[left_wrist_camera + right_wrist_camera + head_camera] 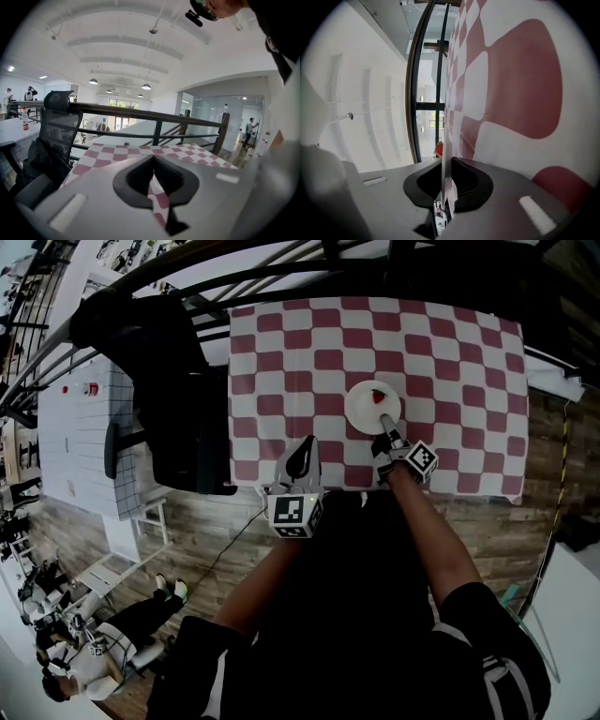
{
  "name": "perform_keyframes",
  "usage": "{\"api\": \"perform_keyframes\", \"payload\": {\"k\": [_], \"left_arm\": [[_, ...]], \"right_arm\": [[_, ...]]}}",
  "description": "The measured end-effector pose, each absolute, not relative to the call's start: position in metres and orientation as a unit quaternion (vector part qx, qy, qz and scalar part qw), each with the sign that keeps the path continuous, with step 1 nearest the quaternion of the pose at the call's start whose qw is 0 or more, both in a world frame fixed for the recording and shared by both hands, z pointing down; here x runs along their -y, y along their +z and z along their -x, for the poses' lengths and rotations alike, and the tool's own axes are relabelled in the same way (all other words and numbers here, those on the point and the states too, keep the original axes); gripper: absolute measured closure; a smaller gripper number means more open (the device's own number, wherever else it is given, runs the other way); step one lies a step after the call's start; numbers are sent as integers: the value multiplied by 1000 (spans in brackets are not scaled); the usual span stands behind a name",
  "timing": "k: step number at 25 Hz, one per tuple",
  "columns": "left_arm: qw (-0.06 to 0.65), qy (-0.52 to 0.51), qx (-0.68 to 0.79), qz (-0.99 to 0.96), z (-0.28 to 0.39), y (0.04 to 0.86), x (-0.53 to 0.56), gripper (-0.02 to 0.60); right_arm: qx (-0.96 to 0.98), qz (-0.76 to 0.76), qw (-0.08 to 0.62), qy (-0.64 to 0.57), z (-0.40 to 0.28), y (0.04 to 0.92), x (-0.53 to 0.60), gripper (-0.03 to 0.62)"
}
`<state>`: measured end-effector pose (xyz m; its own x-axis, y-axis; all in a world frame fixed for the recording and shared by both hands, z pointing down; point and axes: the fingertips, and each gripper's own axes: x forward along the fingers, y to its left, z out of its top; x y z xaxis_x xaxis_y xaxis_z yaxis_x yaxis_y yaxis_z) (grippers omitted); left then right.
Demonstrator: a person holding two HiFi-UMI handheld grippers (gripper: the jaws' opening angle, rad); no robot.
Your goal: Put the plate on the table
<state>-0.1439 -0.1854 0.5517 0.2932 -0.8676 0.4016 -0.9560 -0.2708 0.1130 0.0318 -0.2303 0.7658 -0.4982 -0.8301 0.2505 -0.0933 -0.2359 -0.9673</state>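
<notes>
White plate (361, 410), red strawberry (378, 397), red-and-white checked tablecloth (309, 362), black chair (178, 427), brown wood-plank floor (211, 531)

floor (548, 465): wood planks | railing (154, 117): black metal | office chair (58, 124): black | pendant lamps (146, 86): lit, white ceiling

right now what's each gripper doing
left gripper: closed, empty
right gripper: closed on the plate rim

Right hand-held gripper (385, 426) pinched on plate (361, 411) rim, left hand-held gripper (306, 446) closed.
</notes>
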Motion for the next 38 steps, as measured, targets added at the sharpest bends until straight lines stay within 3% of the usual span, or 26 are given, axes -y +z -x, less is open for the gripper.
{"api": "perform_keyframes", "payload": {"k": [19,24,38], "left_arm": [[159,117,574,-794,152,544,176,572],[148,122,575,-795,151,540,176,572],[132,99,576,-801,156,530,168,572]], "right_arm": [[-507,462,271,-675,-37,777,231,571],[-482,506,230,-678,-41,772,229,447],[-482,554,90,-673,-46,773,211,359]]}}
